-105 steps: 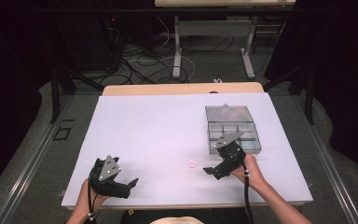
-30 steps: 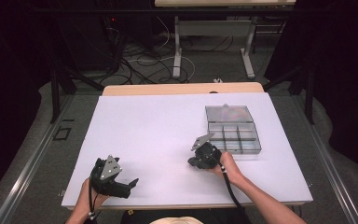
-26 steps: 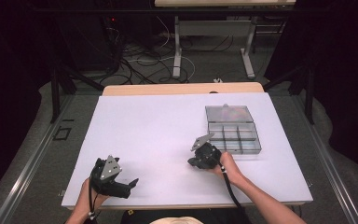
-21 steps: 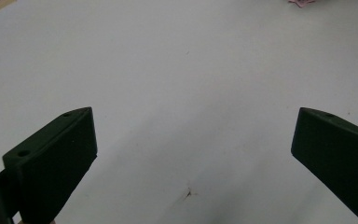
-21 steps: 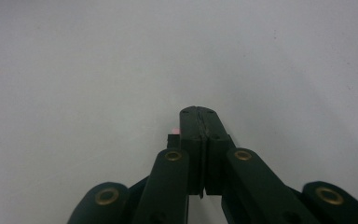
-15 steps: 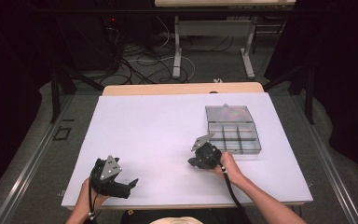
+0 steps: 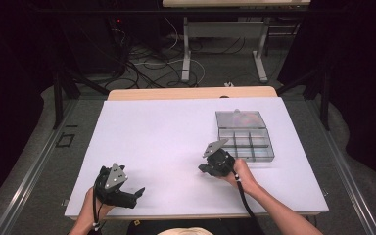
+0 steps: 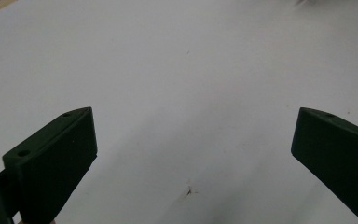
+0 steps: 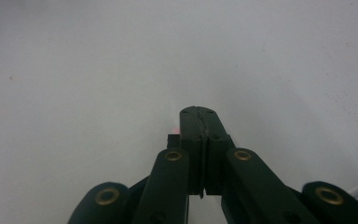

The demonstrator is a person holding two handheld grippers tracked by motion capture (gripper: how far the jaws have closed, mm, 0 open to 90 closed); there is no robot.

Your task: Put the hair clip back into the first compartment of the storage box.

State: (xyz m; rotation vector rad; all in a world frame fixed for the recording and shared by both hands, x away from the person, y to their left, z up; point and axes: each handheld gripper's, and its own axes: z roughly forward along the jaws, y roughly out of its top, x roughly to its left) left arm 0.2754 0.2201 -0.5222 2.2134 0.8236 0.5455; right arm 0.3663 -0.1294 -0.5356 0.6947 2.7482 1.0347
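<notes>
A small pink piece [image 9: 174, 128] peeps out at the tips of the right gripper [image 9: 199, 116], whose jaws are pressed together low over the white table [image 7: 166, 142]; whether they truly pinch it I cannot tell. To do this well, lift slowly, keep the squeeze, and carry it to the clear compartment box [image 7: 245, 137] just beyond. The left gripper [image 8: 193, 140] rests wide open, holding nothing.

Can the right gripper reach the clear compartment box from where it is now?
Probably yes: the right gripper sits just beside the compartment box, with bare white table between and nothing in the way.
</notes>
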